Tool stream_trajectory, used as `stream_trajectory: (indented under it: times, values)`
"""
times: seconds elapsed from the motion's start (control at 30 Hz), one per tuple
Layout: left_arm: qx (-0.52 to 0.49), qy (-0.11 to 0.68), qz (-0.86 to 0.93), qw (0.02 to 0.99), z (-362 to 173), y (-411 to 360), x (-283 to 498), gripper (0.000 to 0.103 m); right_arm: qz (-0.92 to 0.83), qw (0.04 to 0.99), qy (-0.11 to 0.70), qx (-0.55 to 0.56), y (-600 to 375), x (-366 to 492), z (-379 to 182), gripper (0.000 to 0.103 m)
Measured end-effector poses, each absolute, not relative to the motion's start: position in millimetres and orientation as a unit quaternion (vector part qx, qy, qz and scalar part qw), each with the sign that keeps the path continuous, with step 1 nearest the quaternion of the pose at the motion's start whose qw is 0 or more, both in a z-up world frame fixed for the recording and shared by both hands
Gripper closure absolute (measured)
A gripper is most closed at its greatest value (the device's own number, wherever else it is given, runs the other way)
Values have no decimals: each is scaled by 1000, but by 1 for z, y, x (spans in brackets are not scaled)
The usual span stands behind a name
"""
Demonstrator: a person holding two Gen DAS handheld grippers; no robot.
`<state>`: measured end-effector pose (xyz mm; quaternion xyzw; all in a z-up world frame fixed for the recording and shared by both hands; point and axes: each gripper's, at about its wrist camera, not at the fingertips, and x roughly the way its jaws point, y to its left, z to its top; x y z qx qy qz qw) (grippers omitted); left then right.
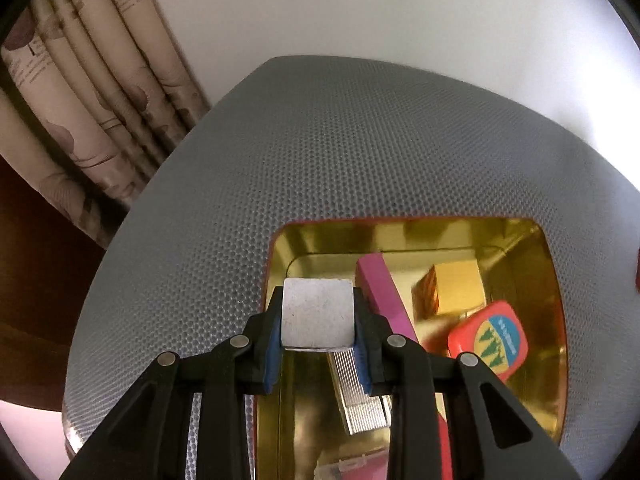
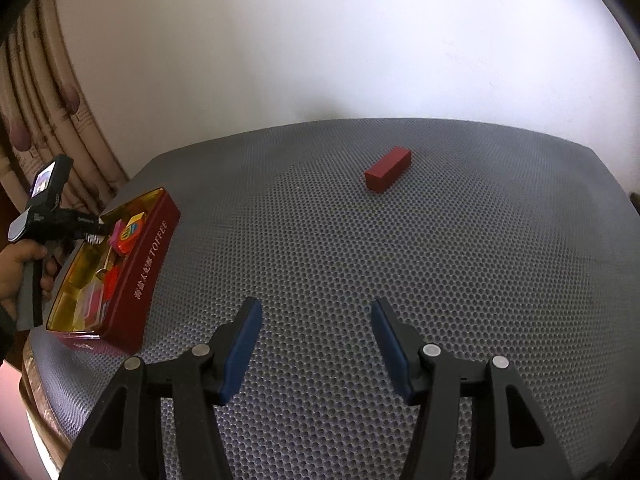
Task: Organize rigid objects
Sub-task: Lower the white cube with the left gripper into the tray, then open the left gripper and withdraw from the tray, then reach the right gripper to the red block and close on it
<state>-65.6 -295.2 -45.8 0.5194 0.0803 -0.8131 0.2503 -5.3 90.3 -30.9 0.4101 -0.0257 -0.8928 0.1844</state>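
Note:
My left gripper (image 1: 318,316) is shut on a grey metal block (image 1: 318,312) and holds it over the left end of an open red toffee tin (image 1: 276,248) with a gold inside. The tin holds a pink bar (image 1: 384,292), a yellow box (image 1: 456,288), a red case with a tree logo (image 1: 488,340) and a ribbed silver piece (image 1: 360,396). My right gripper (image 2: 316,340) is open and empty above the grey mat. A red block (image 2: 388,169) lies on the mat ahead of it. The tin (image 2: 148,264) and the left gripper (image 2: 90,234) show at the left.
The grey honeycomb mat (image 2: 360,260) covers a round table near a white wall. Patterned curtains (image 1: 80,80) hang at the left. The table edge (image 2: 36,380) runs close by the tin.

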Motion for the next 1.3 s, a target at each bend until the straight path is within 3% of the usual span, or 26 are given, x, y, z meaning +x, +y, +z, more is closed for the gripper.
stream_trajectory:
  times: [0.47, 0.57, 0.63, 0.7, 1.0, 1.3]
  values:
    - [526, 93, -816, 219, -50, -277, -31, 72, -893, 180, -24, 411, 92, -8, -33, 45]
    - [512, 118, -829, 190, -42, -273, -23, 47, -893, 177, -19, 413, 92, -8, -33, 45]
    - [484, 117, -848, 180, -29, -263, -13, 14, -893, 177, -11, 413, 92, -7, -32, 45]
    - [453, 101, -864, 193, -14, -253, -4, 1, -894, 175, -1, 412, 91, -8, -31, 45]
    - [338, 110, -921, 162, 26, -201, 50, 0, -908, 121, 27, 401, 91, -53, -27, 45]
    - [357, 122, -920, 110, -1, -170, 63, 1, -903, 52, -32, 425, 78, -153, -39, 45]
